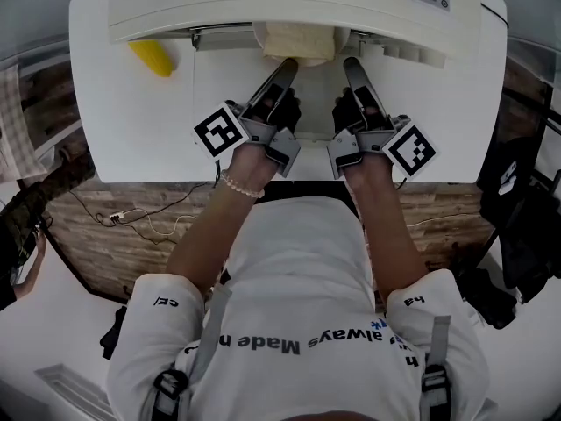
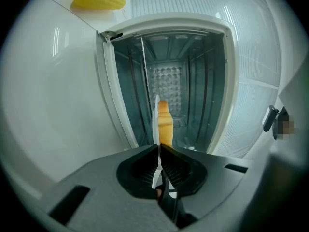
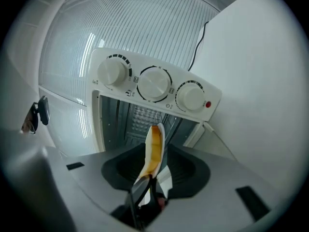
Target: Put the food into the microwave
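A: One pair shut, one apart?
B: Yes: left tongs [image 2: 160, 147] pinch the food slice [image 2: 165, 124]; right tongs [image 3: 149, 180] stand apart around it, just ahead, at the microwave [image 3: 154, 83] mouth

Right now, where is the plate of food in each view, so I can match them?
Head view: plate top centre, at the microwave's mouth.
Left gripper view: plate edge-on at centre, clamped between the fingers.
Right gripper view: plate lower centre, leaning between open fingers.
Shared landmark: the microwave, its open cavity facing both grippers.
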{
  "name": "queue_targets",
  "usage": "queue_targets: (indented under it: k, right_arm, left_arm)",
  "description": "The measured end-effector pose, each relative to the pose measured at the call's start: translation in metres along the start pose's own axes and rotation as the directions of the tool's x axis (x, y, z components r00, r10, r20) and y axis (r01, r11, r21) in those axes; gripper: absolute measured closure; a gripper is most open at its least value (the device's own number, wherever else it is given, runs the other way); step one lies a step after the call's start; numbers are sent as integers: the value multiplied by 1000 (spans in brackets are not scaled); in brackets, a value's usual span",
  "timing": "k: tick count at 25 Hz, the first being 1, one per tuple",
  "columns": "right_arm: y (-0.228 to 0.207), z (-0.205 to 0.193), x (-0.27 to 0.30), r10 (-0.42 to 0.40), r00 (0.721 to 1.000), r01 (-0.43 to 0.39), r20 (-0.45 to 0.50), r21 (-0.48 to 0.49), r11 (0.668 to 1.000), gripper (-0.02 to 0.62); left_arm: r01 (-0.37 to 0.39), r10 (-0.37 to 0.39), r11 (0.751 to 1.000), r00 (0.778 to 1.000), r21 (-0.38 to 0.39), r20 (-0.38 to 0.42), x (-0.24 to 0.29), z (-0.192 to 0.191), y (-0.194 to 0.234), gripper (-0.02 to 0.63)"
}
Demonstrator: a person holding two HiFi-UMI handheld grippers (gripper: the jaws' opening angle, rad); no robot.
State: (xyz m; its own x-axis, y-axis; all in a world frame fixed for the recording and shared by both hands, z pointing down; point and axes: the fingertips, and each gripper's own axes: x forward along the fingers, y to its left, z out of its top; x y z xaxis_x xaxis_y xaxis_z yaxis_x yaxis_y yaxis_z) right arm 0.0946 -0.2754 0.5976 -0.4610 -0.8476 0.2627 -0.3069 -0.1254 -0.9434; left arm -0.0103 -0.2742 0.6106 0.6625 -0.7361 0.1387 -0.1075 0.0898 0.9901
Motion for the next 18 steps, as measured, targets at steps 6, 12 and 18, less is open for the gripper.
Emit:
queue_targets:
  k: [6,12,18]
  right_arm:
    - [6,-42,13,48,990,-52,-134,-25,998,489]
    - [2,-53,31,38,985,-39,-168,0,999,538]
    - [-1,-51,40,22,989,-17,-145,41,999,565]
  left_arm:
    - [3,-3,1000,1000,-6,-12,5,1,-1,586]
    - [6,-6,1000,1000,-6,-25,7,4,-1,586]
    - [10,-10,1000,1000,-7,-28,13,10,0,584]
